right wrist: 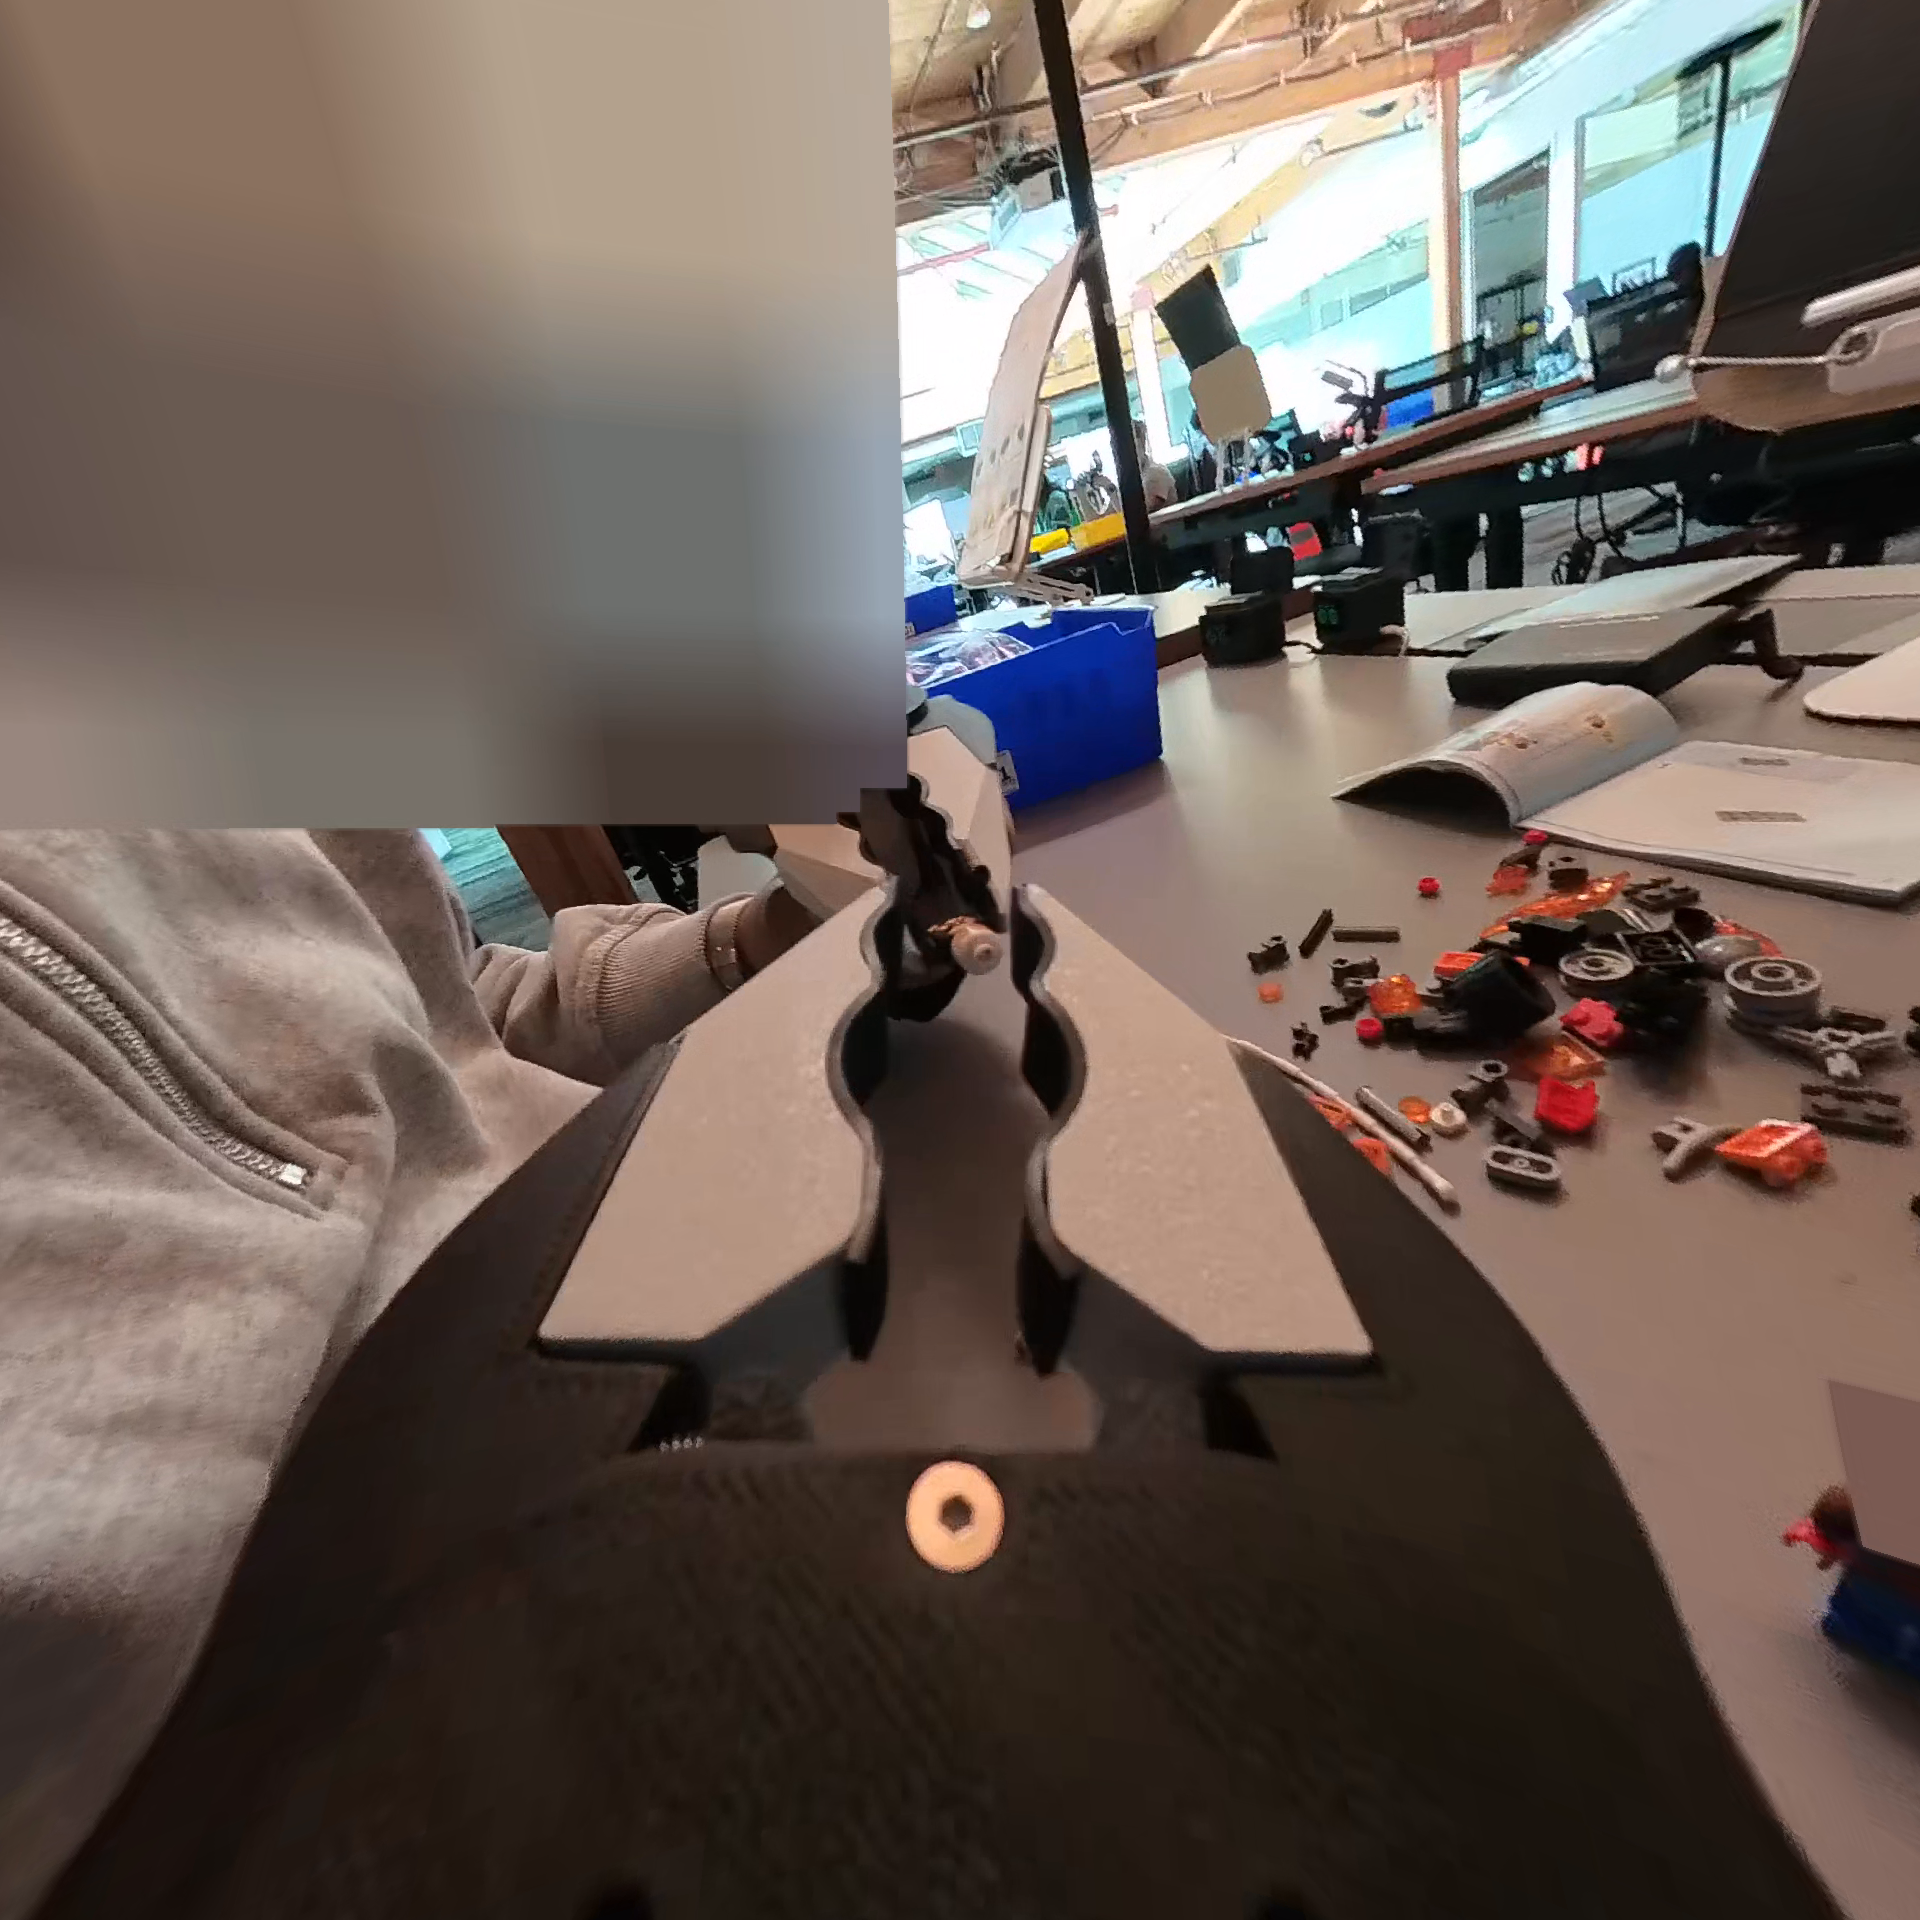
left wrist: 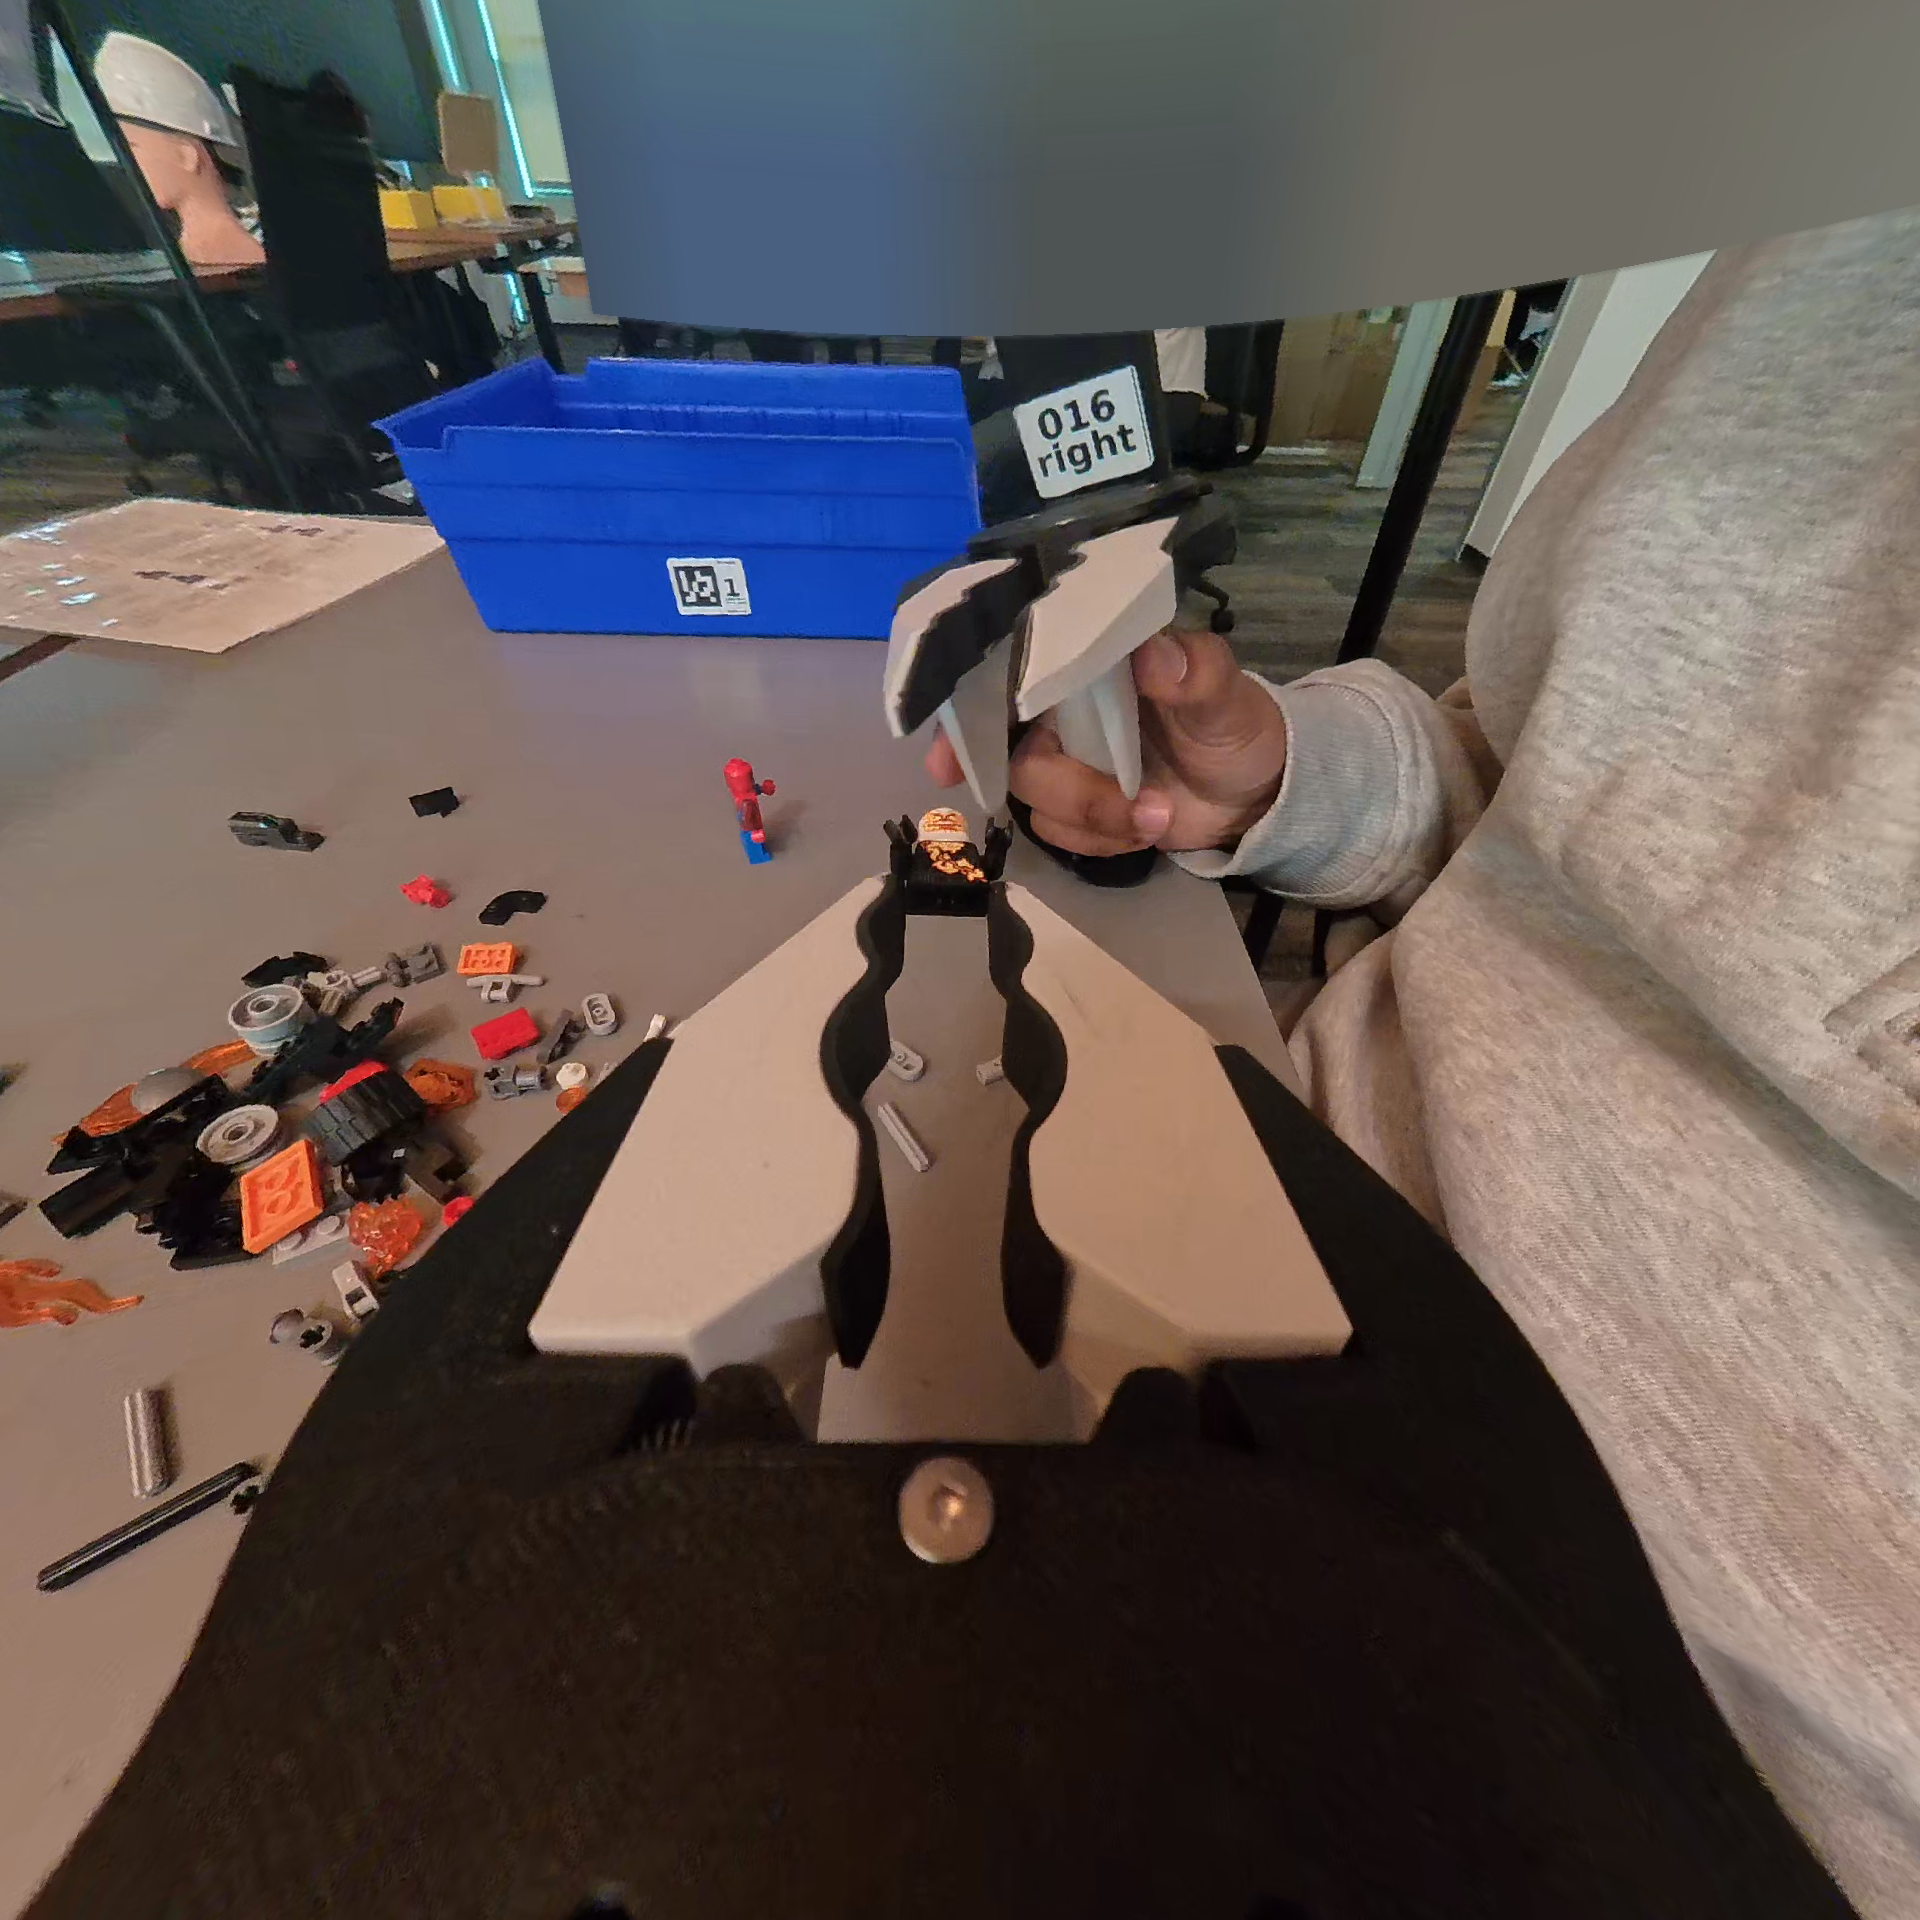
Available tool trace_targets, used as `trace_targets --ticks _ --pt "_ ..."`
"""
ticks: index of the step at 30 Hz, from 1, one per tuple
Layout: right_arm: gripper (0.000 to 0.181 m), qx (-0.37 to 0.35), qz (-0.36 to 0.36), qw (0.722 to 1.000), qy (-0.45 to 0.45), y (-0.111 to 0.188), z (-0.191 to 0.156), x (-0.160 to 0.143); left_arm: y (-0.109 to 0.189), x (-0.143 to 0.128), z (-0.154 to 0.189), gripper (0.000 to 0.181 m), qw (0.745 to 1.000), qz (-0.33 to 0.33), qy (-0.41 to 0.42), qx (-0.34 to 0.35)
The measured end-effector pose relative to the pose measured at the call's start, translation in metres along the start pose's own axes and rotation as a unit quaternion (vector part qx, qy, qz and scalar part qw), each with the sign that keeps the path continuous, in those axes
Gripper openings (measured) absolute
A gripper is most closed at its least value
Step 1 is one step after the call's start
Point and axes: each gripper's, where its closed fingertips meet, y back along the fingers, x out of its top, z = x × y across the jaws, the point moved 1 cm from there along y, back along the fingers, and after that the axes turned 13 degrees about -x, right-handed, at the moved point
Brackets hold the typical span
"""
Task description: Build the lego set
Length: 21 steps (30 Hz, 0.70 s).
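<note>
My left gripper (left wrist: 943,896) is shut on the legs of a black minifigure (left wrist: 943,854) with a white head and orange flame print, held upright above the table's right edge. My right gripper (left wrist: 1049,795) hangs just above and behind it, pointing down, with its fingers apart. In the right wrist view the minifigure (right wrist: 961,943) lies between the tips of my open right gripper (right wrist: 954,914), which do not press on it. The left gripper (right wrist: 940,821) shows just behind it. A pile of black, orange, red and grey loose pieces (left wrist: 260,1132) lies on the grey table (left wrist: 623,727).
A red and blue minifigure (left wrist: 750,810) stands on the table. A blue bin (left wrist: 675,499) stands at the back, with a paper sheet (left wrist: 187,571) to its left. An instruction booklet (right wrist: 1558,758) lies beyond the pieces (right wrist: 1621,997). A person's sleeve is at the right. My left and right fingertips are right by each other.
</note>
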Motion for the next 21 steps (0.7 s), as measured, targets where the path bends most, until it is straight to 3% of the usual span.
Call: trace_targets --ticks 12,21 --pt "0.015 -0.006 -0.049 0.997 0.058 -0.012 -0.008 -0.016 0.001 0.007 0.010 0.012 1.000 0.023 -0.008 -0.018" --pt "0.009 0.008 -0.047 0.997 0.068 -0.011 -0.013 -0.017 -0.001 0.005 0.012 0.012 0.999 0.020 0.001 -0.033"
